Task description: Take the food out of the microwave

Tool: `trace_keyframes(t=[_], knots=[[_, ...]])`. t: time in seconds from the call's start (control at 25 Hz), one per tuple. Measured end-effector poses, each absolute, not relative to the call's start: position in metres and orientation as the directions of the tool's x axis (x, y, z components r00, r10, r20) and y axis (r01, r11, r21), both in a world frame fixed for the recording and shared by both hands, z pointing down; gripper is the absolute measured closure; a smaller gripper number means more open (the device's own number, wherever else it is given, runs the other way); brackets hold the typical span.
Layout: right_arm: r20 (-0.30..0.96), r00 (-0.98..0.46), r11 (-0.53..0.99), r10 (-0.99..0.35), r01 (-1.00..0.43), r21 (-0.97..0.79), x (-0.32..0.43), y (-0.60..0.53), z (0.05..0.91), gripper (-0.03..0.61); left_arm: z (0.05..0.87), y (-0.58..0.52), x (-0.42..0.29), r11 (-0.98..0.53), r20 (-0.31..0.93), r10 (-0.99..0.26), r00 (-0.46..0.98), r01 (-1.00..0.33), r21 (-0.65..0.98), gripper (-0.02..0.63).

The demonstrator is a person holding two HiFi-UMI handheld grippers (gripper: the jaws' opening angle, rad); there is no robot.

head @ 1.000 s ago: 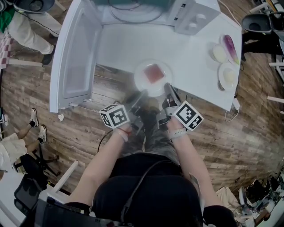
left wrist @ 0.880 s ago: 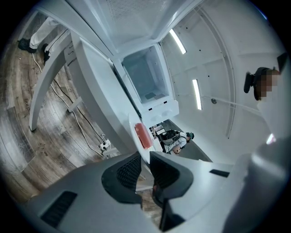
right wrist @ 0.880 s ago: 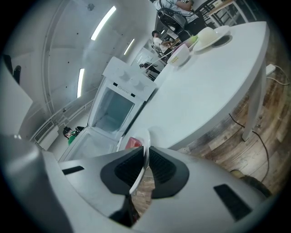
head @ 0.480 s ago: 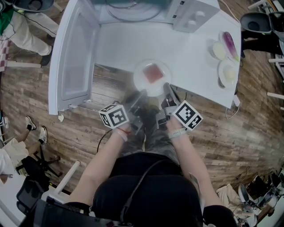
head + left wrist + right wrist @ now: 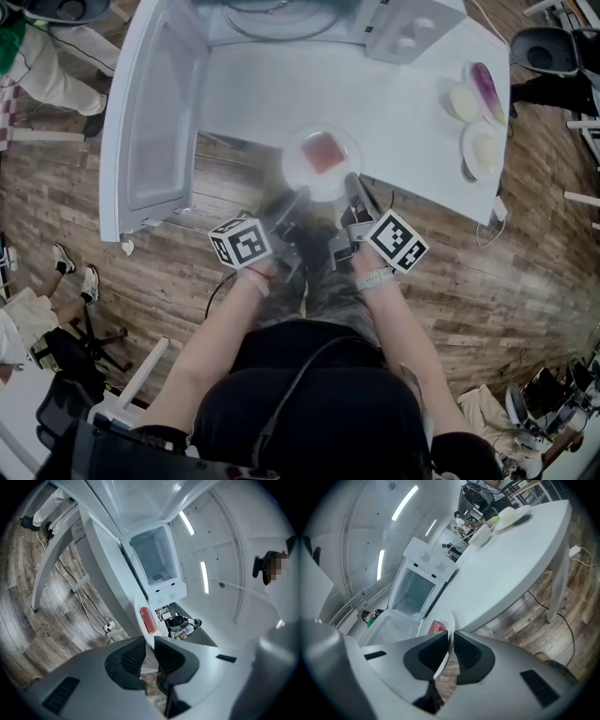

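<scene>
With the left gripper [image 5: 149, 656] and the right gripper [image 5: 450, 651] both pinching the plate [image 5: 298, 174] by its rim, hold it flat and set it well inside the desk's [image 5: 403, 112] front edge.

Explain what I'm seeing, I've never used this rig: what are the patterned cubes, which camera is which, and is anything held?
No robot arm: a person holds a two-jaw gripper in each hand, and the patterned cubes are parts of those grippers. The head view looks down from the person's head; the other two cameras ride on the grippers and look along their jaws. On the white table stands a microwave with its door swung open. At the table's near edge is a plate with a reddish slice of food. The left gripper and the right gripper each pinch that plate's rim. Other dishes of food sit at the table's right end.
</scene>
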State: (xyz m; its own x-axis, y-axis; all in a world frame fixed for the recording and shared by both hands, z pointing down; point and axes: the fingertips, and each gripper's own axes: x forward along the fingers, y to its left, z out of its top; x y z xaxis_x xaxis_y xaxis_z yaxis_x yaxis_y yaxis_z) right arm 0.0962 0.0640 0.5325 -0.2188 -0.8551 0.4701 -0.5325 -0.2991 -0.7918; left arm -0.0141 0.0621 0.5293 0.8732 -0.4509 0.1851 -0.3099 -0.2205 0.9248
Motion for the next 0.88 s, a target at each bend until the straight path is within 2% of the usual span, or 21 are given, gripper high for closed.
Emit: trace_keyframes(t=[0.52,0.88], knots=[[0.476,-0.216,-0.292,-0.852,-0.559,-0.776,0.104,0.059,0.537,0.523,0.534,0.051,-0.005,-0.148,0.177,-0.486,0.856,-0.280,0.949,0.561],[0.450,-0.212,-0.282,-0.867,-0.535,-0.796,0.110,0.070,0.533,0.497,0.532,0.040,0.006,-0.127,0.172,-0.504,0.846,-0.270,0.954,0.565]])
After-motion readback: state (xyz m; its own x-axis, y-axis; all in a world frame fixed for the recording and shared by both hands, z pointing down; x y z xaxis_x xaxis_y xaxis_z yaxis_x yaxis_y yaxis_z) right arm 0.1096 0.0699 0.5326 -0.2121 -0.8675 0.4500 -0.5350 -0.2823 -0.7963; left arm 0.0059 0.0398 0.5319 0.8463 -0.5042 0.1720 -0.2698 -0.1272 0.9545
